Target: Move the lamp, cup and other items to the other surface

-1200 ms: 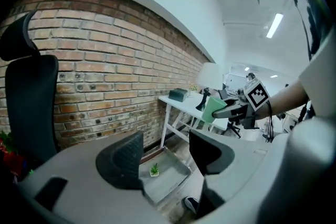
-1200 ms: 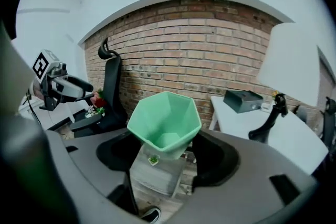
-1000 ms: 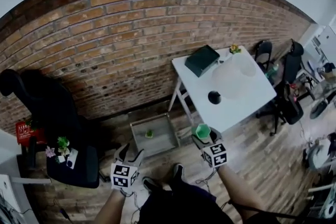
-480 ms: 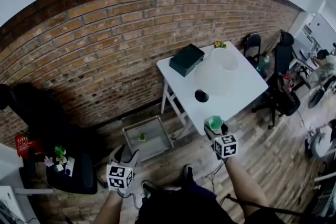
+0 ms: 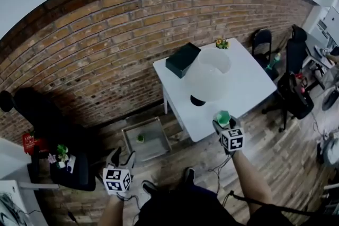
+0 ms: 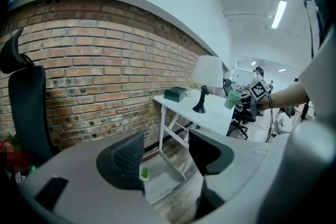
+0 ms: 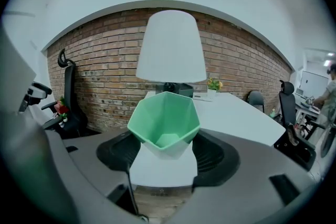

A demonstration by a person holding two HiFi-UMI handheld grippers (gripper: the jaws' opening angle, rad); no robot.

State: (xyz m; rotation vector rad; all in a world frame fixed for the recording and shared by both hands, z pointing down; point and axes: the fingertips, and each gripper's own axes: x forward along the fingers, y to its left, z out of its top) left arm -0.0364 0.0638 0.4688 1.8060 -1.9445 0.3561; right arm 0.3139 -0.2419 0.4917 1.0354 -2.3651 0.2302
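A faceted green cup [image 7: 164, 123] sits between the jaws of my right gripper [image 7: 165, 152], which is shut on it. In the head view that gripper [image 5: 223, 120] holds the cup [image 5: 223, 116] at the near edge of the white table [image 5: 249, 87]. The white-shaded lamp [image 5: 207, 75] with its black base stands on the table just beyond the cup. My left gripper [image 5: 121, 156] hangs low over the wooden floor at the left. Its jaws [image 6: 165, 157] are closing slightly, with nothing between them.
A dark green box [image 5: 183, 60] and a small potted plant [image 5: 221, 43] sit at the table's back by the brick wall. A low metal tray stand [image 5: 159, 140] holds a tiny plant [image 5: 140, 137]. A black chair [image 5: 47, 119] with flowers [image 5: 61, 153] stands at the left, office chairs [image 5: 294, 92] at the right.
My right gripper has carried the green cup forward and to the right, up to the table's near edge by the lamp. The left gripper stays low by the floor.
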